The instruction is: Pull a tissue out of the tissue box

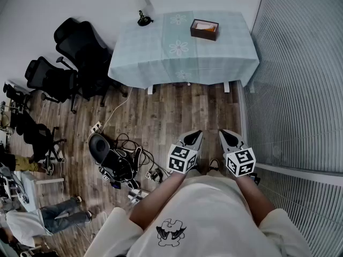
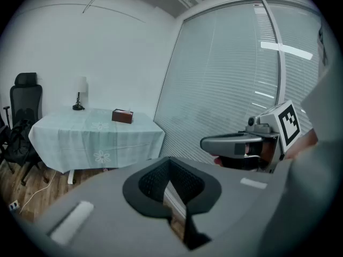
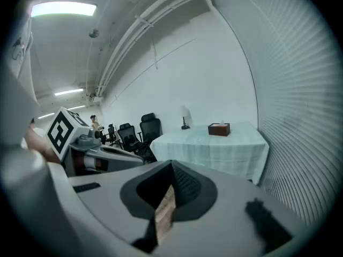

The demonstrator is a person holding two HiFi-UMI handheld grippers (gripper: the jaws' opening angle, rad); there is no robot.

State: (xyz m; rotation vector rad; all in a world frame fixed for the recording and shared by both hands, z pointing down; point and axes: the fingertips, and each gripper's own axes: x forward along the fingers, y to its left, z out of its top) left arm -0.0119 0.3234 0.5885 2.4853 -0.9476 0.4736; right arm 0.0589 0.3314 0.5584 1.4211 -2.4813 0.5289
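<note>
Tissue box (image 1: 204, 29) far off, right end of surface (image 1: 161, 58), well apart from both grippers. Left gripper (image 1: 192, 139) and right gripper (image 1: 229, 138) closed tight, empty. Risk: arriving unopened, shoving box instead of pinching tissue (image 3: 222, 122).

Cloth-covered table (image 1: 214, 58) bearing tissue box (image 1: 204, 29), lamp (image 1: 142, 15)

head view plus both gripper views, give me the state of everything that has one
tablecloth: draped, hanging down the sides
tissue box: upright on the tablecloth, a tissue poking from its top, not yet pulled
left hand-held gripper: shut, empty, far from the tissue box
right hand-held gripper: shut, empty, beside the left one
lamp: upright at the tablecloth's far corner
blinds: lowered
</note>
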